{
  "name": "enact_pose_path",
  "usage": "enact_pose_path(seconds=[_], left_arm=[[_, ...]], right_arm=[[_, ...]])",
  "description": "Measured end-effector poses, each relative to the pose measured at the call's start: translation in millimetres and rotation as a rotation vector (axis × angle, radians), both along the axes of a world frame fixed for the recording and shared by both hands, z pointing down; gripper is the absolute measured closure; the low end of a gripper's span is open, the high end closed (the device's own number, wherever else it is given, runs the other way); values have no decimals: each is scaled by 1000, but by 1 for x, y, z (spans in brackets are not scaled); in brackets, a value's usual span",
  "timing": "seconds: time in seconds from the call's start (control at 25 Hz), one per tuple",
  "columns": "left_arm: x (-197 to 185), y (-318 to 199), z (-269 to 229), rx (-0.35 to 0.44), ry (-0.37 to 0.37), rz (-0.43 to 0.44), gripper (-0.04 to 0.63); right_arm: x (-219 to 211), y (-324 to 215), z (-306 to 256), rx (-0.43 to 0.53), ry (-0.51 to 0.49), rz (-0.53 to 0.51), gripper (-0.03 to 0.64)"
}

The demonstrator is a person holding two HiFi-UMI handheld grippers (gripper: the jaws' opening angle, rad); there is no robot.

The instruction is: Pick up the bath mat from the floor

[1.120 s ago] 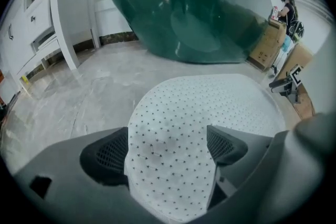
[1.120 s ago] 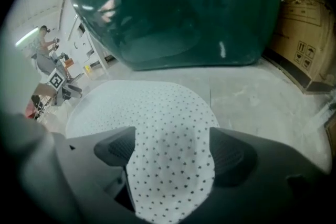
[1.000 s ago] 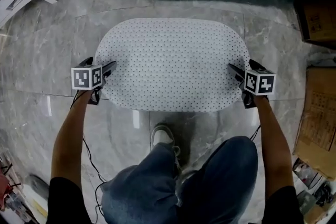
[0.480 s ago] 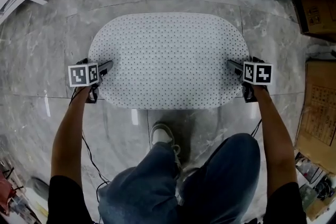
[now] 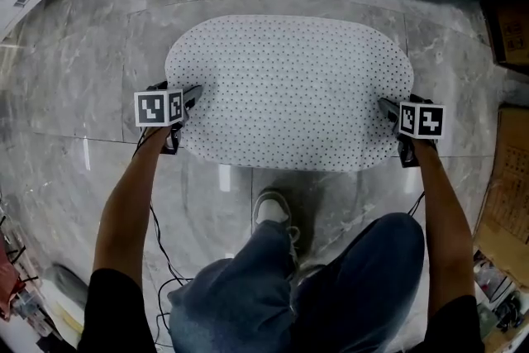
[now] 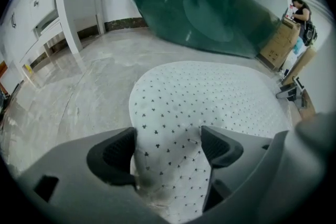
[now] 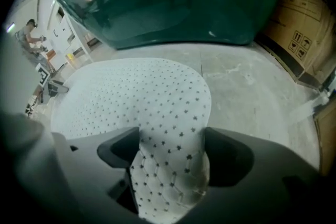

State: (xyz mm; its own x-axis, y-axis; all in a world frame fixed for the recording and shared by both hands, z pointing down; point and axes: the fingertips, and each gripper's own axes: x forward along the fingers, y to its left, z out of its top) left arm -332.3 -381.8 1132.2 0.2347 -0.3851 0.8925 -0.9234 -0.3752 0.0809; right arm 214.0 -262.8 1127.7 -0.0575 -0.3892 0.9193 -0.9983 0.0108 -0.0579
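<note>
– On the grey marble floor (image 5: 83, 78), what is being shown?
– The bath mat (image 5: 289, 91), a white oval one dotted with small dark marks, is being shown lying just beyond the person's shoe (image 5: 273, 211), with its two short ends being gripped.
– How is the left gripper (image 5: 193, 93) being held?
– It is being pointed steeply down at the mat's left end. Its jaws have just been closing. In the left gripper view the mat's edge is being bunched up between them, with both pads being pressed against the fabric.
– And the right gripper (image 5: 387, 106)?
– The same is being done at the right end. The jaws have just been closing there too, and the edge is being pinched between the pads. It is being folded upward, so that a quilted pattern is being exposed.
– Is the whole mat being raised?
– Only the pinched edges are being raised. The broad middle is being left flat on the floor.
– What else is being seen round it?
– A dark green glossy body (image 6: 199, 2) is being seen just beyond the mat's far long edge. Cardboard boxes (image 7: 304, 23) are being seen against the wall to the right, well apart from the mat.
</note>
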Motion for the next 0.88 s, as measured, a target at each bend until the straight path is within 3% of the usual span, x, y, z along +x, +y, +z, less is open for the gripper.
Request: enact_pose_path(seconds=[0.16,0.48,0.6,0.88], left_arm=[[17,7,-4,-10,23,41,345],[34,16,-10,-43,99,-3,519],[38,17,-14,-41,105,-4,545],[44,19,-32,-32,138,-11,558]], right_arm=[[-8,1,-3,17,-9,4,281],[-32,-1,-6,34,-108,-2,480],[-40,-1,-7,34,-151,-14,565],[-43,-2,-22,93,-204,-21,586]])
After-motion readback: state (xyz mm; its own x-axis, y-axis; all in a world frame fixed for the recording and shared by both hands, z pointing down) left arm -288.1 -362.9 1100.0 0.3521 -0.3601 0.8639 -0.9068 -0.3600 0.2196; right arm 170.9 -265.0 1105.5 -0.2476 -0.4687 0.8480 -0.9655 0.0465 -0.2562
